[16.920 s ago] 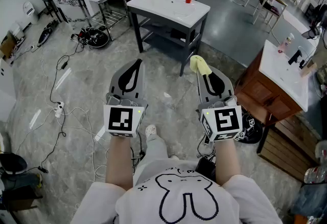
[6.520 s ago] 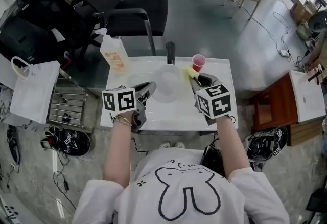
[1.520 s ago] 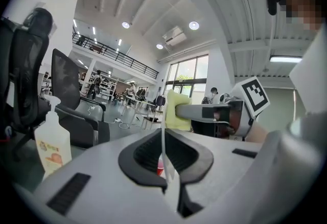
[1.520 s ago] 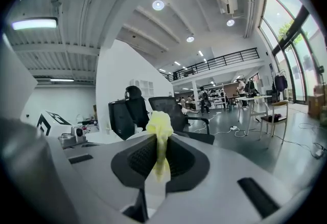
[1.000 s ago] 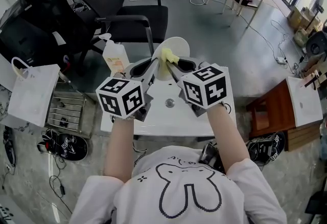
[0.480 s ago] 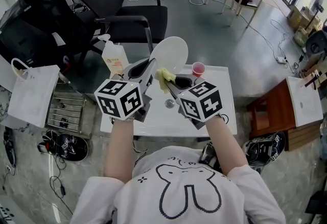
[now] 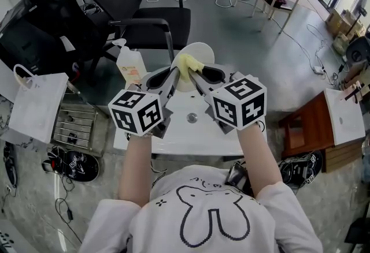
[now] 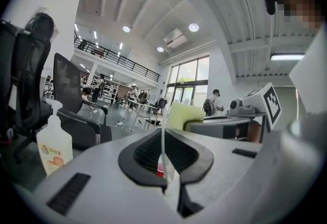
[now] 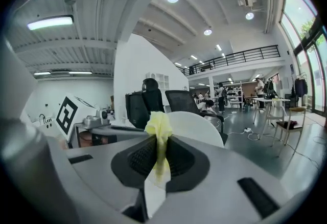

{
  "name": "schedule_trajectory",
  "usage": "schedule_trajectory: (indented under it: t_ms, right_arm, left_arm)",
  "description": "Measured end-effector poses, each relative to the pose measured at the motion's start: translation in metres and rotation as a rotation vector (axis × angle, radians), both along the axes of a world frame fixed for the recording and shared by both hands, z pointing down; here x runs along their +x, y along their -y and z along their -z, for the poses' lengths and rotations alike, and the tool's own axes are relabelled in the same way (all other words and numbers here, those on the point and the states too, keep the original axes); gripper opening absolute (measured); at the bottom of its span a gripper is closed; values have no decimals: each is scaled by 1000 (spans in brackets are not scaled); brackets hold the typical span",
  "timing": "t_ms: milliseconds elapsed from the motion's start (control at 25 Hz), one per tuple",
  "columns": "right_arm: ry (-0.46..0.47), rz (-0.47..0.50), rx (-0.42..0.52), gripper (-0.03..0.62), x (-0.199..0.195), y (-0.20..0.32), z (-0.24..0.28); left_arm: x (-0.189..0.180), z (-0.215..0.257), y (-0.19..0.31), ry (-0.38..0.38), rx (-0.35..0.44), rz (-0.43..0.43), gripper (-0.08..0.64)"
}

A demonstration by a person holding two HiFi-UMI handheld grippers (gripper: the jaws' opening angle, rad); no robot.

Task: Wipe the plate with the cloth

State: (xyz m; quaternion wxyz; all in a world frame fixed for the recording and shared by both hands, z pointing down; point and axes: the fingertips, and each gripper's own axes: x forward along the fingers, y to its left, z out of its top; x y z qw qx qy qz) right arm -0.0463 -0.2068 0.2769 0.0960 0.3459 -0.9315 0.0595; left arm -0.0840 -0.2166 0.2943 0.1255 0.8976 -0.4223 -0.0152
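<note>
In the upper middle of the head view, the left claw (image 7: 171,75) is closed tight on the rim of the white plate (image 7: 202,51). It holds the plate upright on edge in the air above the white desk (image 7: 191,133), where a soap bottle (image 7: 128,66) stands at the left end and a black chair (image 7: 144,9) sits beyond. The right claw (image 7: 192,74), just beside the left one, is clamped on the yellow cloth (image 7: 188,63), whose bunched end sticks out past the claw tips and appears to rest against the lower left of the plate.
</note>
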Motion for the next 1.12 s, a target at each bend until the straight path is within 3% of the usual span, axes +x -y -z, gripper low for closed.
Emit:
schedule_trajectory:
  t_ms: [280,680,1120]
  right_arm:
    - [-118,-7,61,51,-9,9,2]
    - [-81,7,-99,51,-27,-9,-42]
    - [-164,109,-181,51,-40,-38,-86]
  left_arm:
    - [4,4,-3,28,14,4,18]
    - [-8,2,0,-10,-7,46,17]
    - [-12,-6,1,6,-11,63,18]
